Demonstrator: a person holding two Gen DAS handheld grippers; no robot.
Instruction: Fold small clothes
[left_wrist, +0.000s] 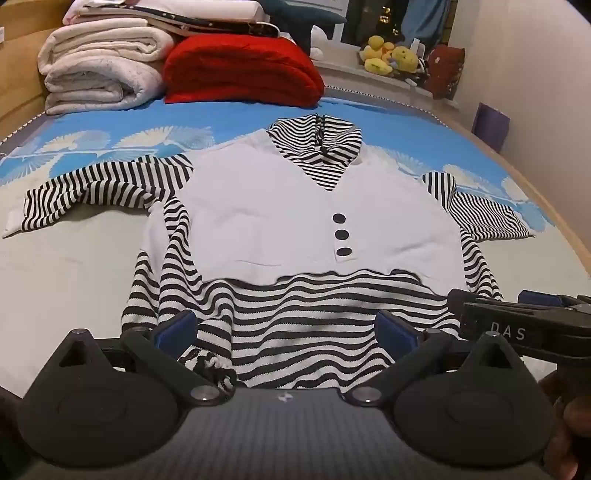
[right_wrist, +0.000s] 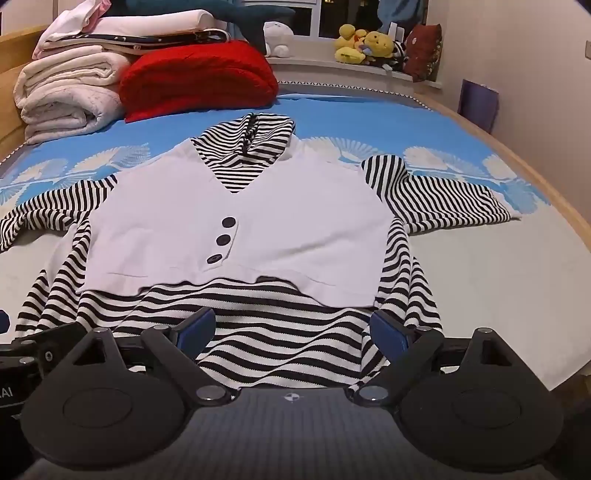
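Across bed's near edge (left_wrist: 55, 280), striped black-and-white knit top with white vest panel (left_wrist: 295, 221) lies flat, sleeves spread for folding; left gripper (left_wrist: 286, 328) and right gripper (right_wrist: 291, 328) both spread wide over hem, holding nothing.

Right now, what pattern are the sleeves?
Black-and-white stripes on both sleeves; right wrist view shows it best.

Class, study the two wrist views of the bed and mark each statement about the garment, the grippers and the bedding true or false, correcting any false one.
1. The striped top lies spread out with both sleeves out to the sides. True.
2. The white vest panel has five buttons. False: three dark buttons show.
3. The left gripper is clamped on the hem. False: its jaws stand open.
4. The right gripper is open. True.
5. The red blanket lies on top of the garment. False: it sits beyond it, beside the white quilts.
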